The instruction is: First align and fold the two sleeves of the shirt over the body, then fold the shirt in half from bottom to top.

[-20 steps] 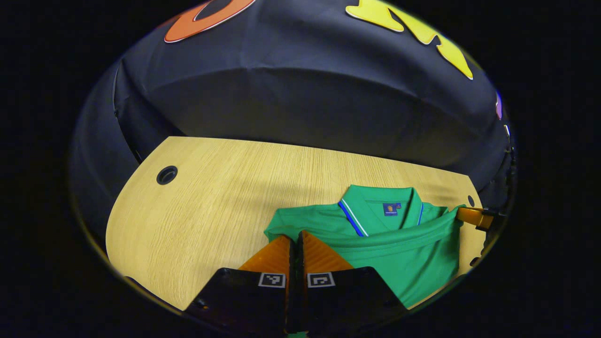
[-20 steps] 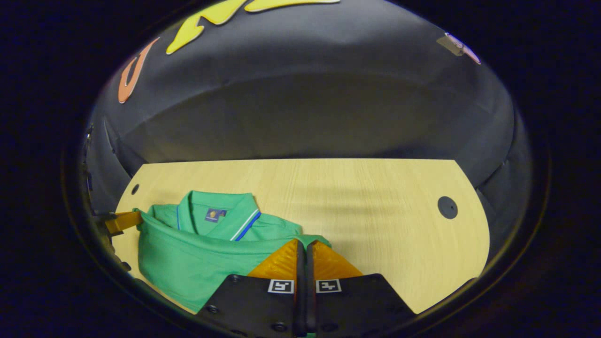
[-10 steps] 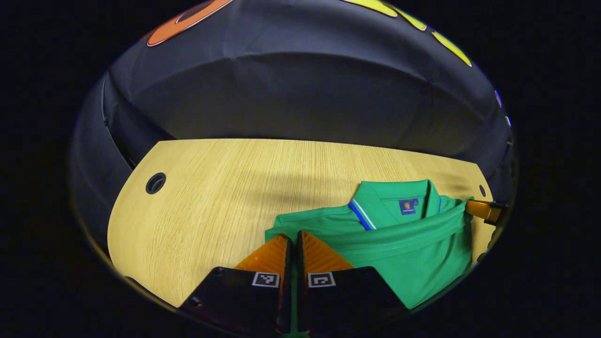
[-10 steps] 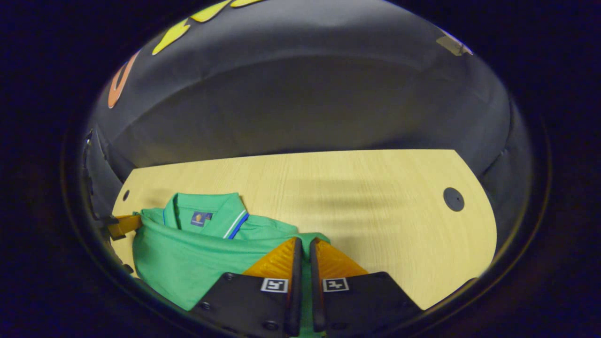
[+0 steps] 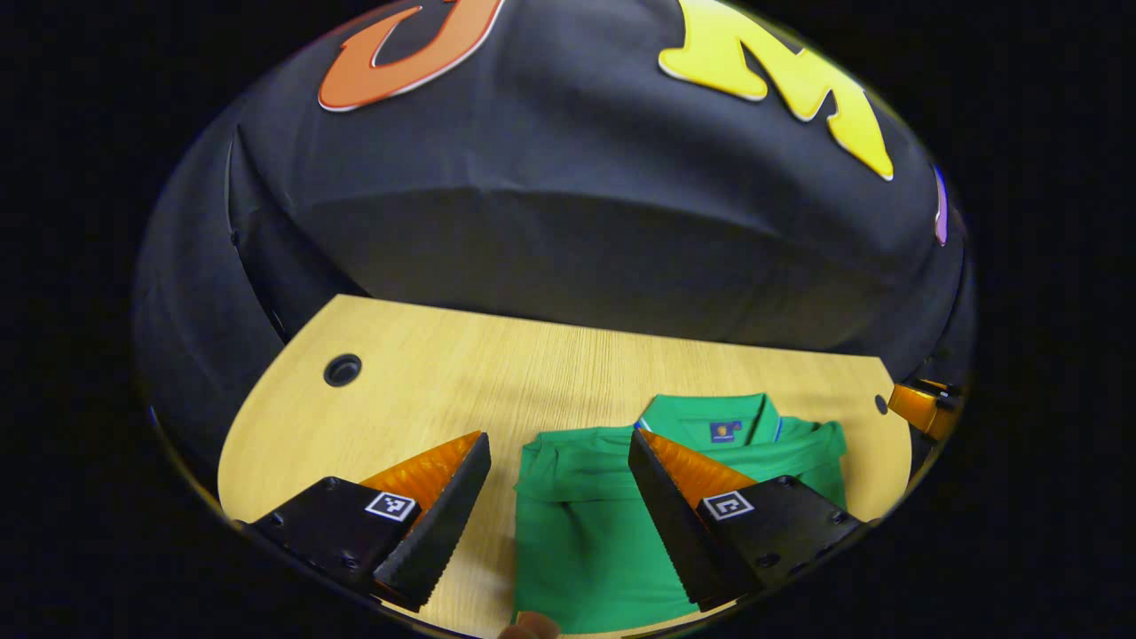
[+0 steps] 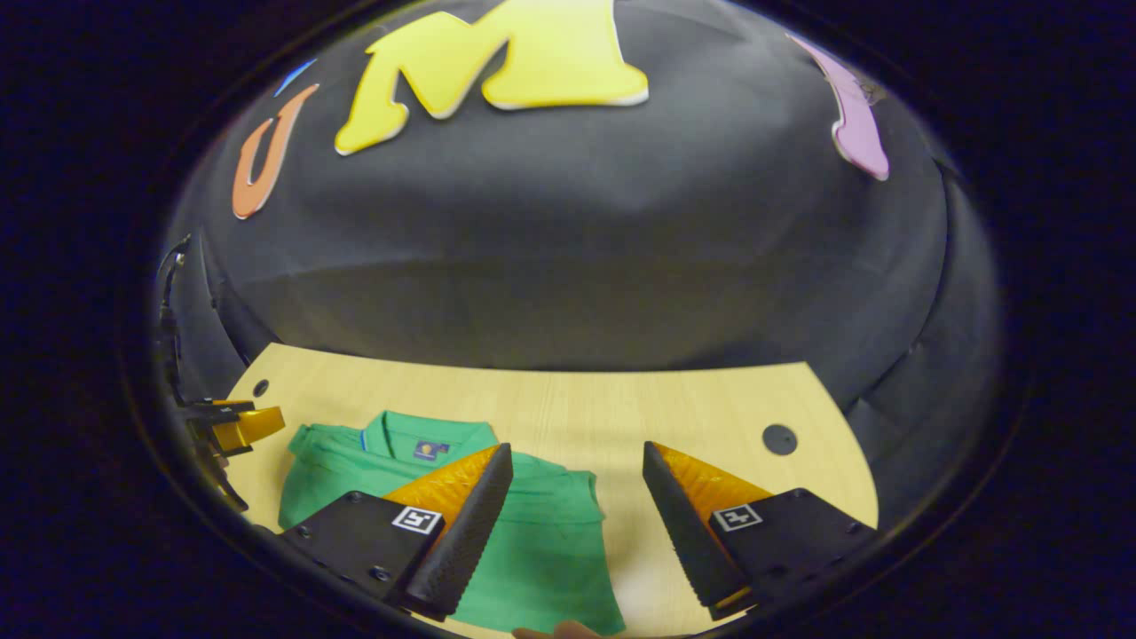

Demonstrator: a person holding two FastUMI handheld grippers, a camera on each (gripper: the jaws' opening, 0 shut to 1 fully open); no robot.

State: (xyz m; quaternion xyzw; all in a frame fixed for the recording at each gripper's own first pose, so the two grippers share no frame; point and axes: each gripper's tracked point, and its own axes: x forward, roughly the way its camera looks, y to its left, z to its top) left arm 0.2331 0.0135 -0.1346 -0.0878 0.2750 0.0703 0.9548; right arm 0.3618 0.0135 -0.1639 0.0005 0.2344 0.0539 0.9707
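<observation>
Holding both grippers wide and empty — left gripper (image 5: pixel 559 448), right gripper (image 6: pixel 577 457) — you are hovering above the folded green polo shirt (image 5: pixel 612 532) lying on the light wooden table (image 5: pixel 426 390); dipping a fingertip risks snagging the top layer and undoing the fold.

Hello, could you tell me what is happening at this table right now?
A person is folding a green shirt on the wooden table with a gripper in each hand. The shirt lies folded into a compact rectangle, collar at the far end. The left gripper and right gripper are both open above it, holding nothing, so the fold looks done.
</observation>
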